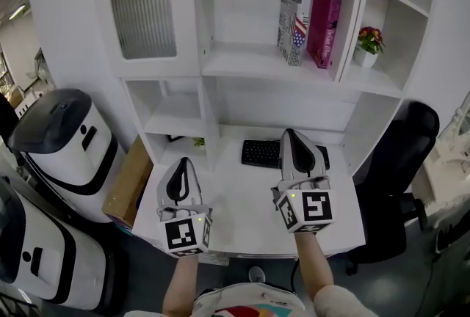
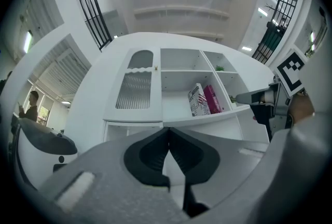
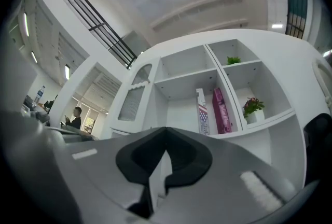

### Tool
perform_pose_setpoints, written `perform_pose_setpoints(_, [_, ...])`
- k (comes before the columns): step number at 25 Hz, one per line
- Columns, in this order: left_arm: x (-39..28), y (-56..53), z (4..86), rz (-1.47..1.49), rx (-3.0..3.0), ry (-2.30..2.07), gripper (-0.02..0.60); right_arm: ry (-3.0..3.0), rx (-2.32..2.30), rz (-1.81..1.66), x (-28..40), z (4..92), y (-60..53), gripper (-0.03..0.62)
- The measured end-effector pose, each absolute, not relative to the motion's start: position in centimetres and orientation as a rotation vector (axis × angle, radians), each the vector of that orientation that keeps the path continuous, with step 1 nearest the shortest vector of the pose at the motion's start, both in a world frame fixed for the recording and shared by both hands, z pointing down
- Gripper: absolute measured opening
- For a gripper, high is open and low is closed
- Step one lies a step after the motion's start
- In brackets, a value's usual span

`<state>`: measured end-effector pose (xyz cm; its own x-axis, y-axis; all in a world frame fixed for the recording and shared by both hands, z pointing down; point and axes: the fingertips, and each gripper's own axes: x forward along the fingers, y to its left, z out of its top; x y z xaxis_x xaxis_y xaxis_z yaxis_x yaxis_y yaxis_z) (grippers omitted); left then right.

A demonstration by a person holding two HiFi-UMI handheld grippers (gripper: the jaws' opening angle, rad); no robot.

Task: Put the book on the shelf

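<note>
Books upright on shelf, both jaws shut on nothing

Standing on the shelf (image 1: 242, 62) in the middle bay of the white unit: flag book (image 1: 295, 23) and, just to its right, pink book (image 1: 324, 28). Both upright with a slight lean, a narrow gap between them, close to the bay's right wall. In the next bay to the right, potted flowers (image 1: 369, 44).

Left gripper (image 1: 181, 165): held low over the tabletop (image 1: 242, 205), jaws closed tip to tip, nothing between them. Seen along those jaws in the left gripper view, both books well beyond the tips, above them and off to the right, touching neither pad.

Right gripper (image 1: 292, 138): held over the right part of the keyboard (image 1: 261, 152), jaws pressed together, empty. Seen along them in the right gripper view, both books again far past the tips, higher and to the right, spines facing out.

Neither book near any jaws; whole depth of the tabletop and the lower bay between grippers and shelf.
</note>
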<state>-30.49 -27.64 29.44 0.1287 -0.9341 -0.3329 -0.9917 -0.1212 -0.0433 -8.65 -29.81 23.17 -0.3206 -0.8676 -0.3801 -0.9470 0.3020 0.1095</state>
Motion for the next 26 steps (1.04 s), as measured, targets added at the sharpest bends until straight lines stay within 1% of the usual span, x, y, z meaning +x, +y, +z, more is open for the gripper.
perform_pose_setpoints(6, [-29.6,-27.4,28.3,0.344,-2.139,1.879,0.002,2.294,-1.679,0.489,-7.6,22.5,-29.4,0.000])
perform_pose_setpoints(11, [-29.3,-27.4,28.2,0.341,-2.140,1.880,0.002,2.299,-1.717,0.581,-7.4,22.8,-29.1,0.000])
perform_pose_setpoints(26, [-28.7,-27.4,26.9,0.332,-2.128,1.873,0.002,2.320,-1.695,0.489,-6.7,23.6,-29.3,0.000])
